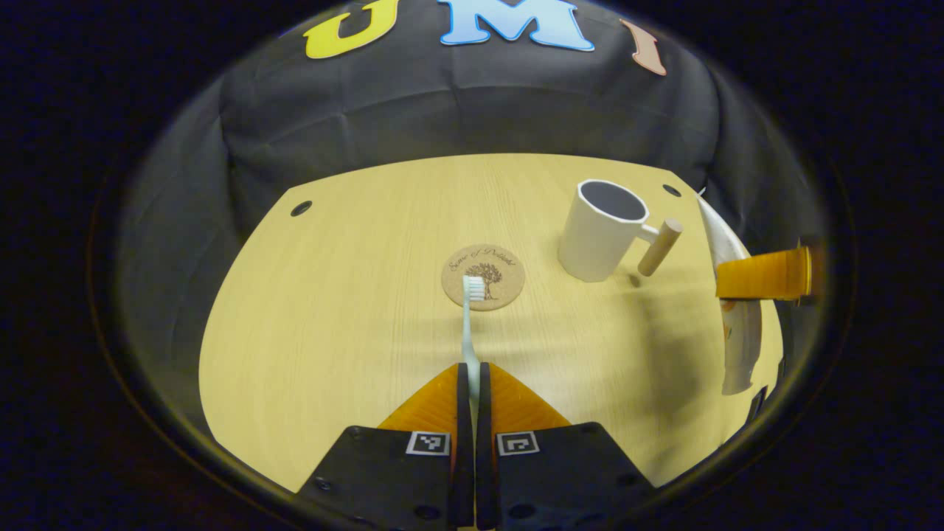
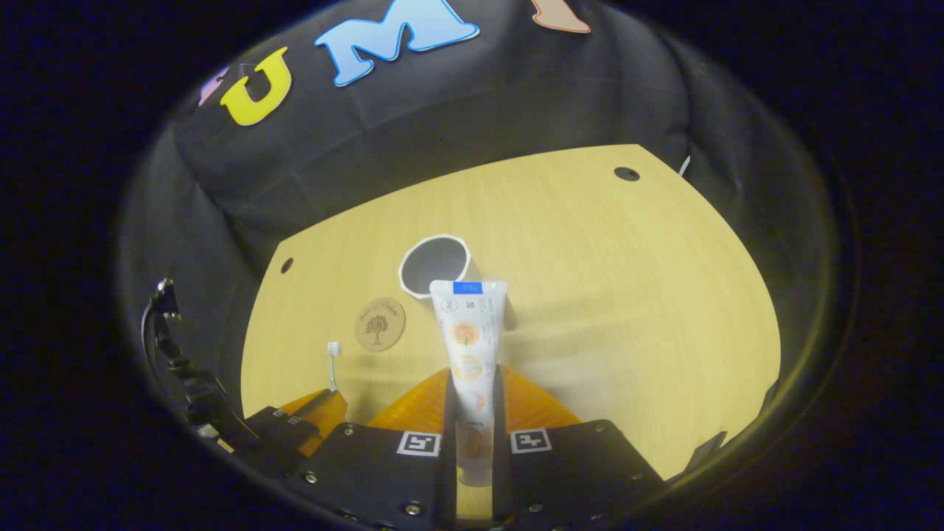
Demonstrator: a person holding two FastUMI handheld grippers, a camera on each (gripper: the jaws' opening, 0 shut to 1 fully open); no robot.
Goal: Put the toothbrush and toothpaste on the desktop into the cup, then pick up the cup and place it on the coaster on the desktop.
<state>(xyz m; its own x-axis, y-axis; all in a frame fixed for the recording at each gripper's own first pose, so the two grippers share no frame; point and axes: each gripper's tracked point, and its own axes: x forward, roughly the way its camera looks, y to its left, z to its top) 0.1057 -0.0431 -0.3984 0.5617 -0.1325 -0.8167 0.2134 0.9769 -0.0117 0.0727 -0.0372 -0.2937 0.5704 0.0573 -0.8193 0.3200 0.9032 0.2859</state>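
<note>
The left gripper [image 1: 470, 383] is held low over the near part of the wooden desktop [image 1: 332, 317], pointing straight ahead, its two fingers brought together and clamped on the handle of the toothbrush [image 1: 469, 324]. The brush sticks out forward from between the fingers, clear of the desktop, and its white bristle head lies in line with the round cork coaster [image 1: 483, 276] directly ahead of the tips. The coaster bears a small tree drawing and a line of script too fine to read. Ahead and to the right of this gripper stands the cup [image 1: 601, 228], upright, pale, with a wooden peg handle turned to its right. At the far right edge, the toothpaste tube shows held in the other gripper.

The right gripper [image 2: 472, 398] is raised above the desktop [image 2: 627, 295] and tilted downward, its fingers closed on the lower body of the toothpaste [image 2: 468, 346]. The tube stands up forward between the fingers, flat crimped end farthest out, with a blue band at that end and orange fruit pictures down its face; the small print cannot be read. The tube's far end overlaps the near rim of the cup [image 2: 434, 265] in the right gripper view, the cup's mouth open just beyond. The coaster [image 2: 380, 323] lies ahead to the left of this gripper, well apart from the cup. Lower left, the left gripper [image 2: 324, 402] shows with the toothbrush [image 2: 333, 365] rising from it.
</note>
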